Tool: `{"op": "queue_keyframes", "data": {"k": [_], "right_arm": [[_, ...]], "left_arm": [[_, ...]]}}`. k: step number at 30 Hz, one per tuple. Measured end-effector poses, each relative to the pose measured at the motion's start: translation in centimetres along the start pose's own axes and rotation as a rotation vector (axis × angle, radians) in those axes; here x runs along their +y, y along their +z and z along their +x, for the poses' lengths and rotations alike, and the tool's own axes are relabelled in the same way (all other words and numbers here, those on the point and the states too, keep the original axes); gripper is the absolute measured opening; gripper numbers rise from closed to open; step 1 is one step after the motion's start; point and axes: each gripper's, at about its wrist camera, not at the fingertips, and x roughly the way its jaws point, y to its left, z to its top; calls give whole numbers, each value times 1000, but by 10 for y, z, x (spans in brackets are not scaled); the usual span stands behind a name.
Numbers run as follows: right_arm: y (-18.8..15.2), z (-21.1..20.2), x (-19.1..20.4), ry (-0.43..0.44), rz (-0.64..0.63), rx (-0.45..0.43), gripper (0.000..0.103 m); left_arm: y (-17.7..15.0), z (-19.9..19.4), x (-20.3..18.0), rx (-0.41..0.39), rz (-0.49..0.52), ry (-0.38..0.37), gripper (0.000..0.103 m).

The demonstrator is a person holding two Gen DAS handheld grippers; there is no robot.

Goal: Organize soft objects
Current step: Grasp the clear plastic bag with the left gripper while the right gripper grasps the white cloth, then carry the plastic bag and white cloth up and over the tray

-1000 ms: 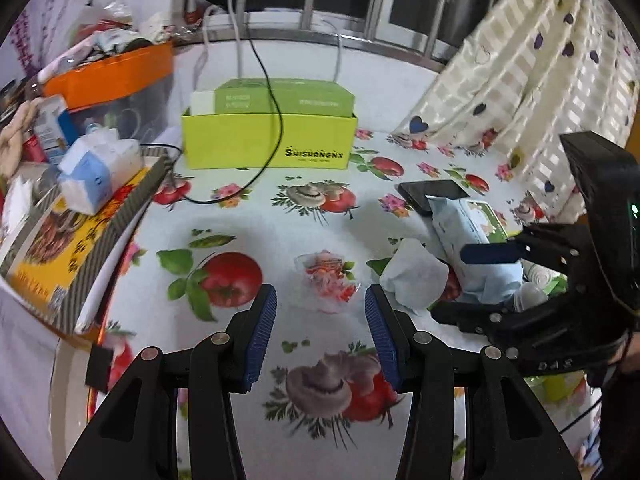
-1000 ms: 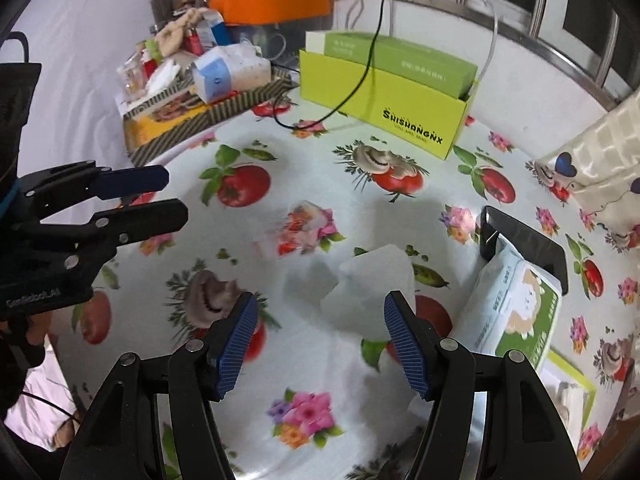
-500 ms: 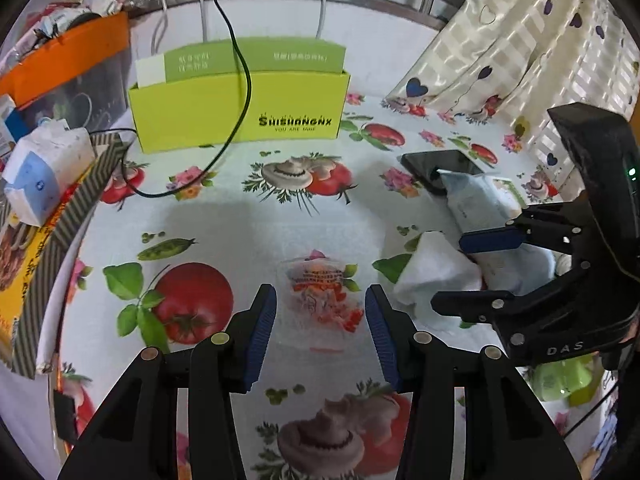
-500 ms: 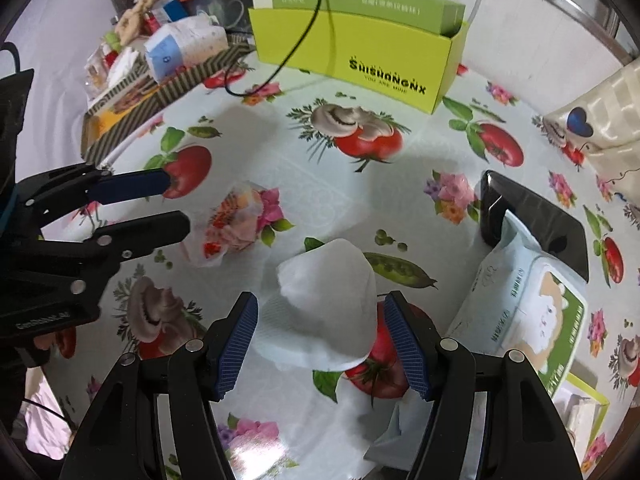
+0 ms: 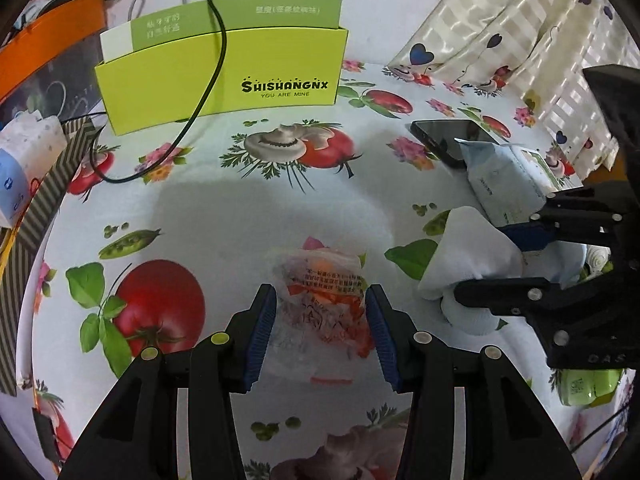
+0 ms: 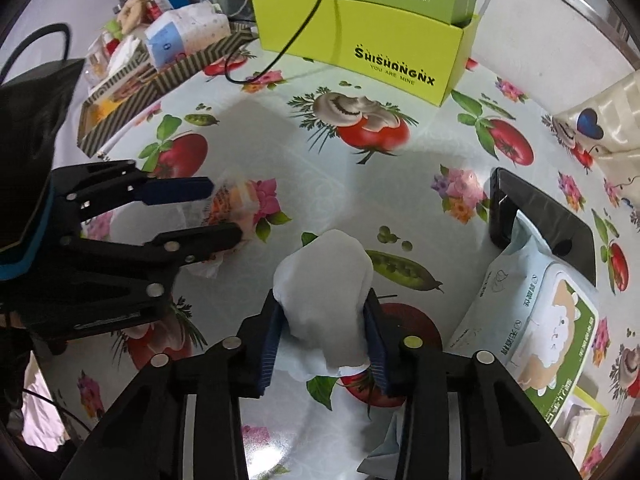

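Note:
A crumpled clear wrapper with red and orange print (image 5: 322, 292) lies on the tablecloth between the open fingers of my left gripper (image 5: 320, 328); it also shows in the right wrist view (image 6: 232, 210). A white wadded tissue (image 6: 326, 296) sits between the fingers of my right gripper (image 6: 324, 332), whose pads touch its sides. The tissue shows in the left wrist view (image 5: 468, 256) with the right gripper (image 5: 516, 264) around it.
A lime-green open box (image 5: 224, 76) with a black cable (image 5: 200, 100) over it stands at the back. A wet-wipes pack (image 6: 536, 320) lies on a black phone (image 6: 536, 208) at right. Striped tray with clutter (image 6: 160, 68) at left. Curtain (image 5: 500, 40) at back right.
Both grippers moved forward and down. The wrapper now lies between the left fingers, and the right fingers have closed in to touch the tissue.

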Motion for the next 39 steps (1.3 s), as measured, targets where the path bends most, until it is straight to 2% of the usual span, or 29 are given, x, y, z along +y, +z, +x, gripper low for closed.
{"op": "queue_keyframes", "data": {"k": [5,9,11,12,22,31,39], "right_arm": [[-2,-12,2,-2,-5,-33,33],[-5,-20,3,-2,1,-52,32],[-8,-25,3,3,6,-64,32],[-9,-29,4,5,9,-71,32],[-29,-67,16,25,31,-159,32],[-60,-108,28,37,57,-256,32],[-92,-140,40,44,69,-334,32]], "left_arm": [[-3,3,-6,-20,17,37,47],[-4,-1,-10,-37,20,62,37],[-3,-7,-11,-48,14,68,29],[-3,-11,-12,-56,13,75,20],[-11,-54,-28,-146,6,89,20],[-29,-101,-44,-221,-45,88,20],[-52,-128,-62,-263,-90,44,20]]}}
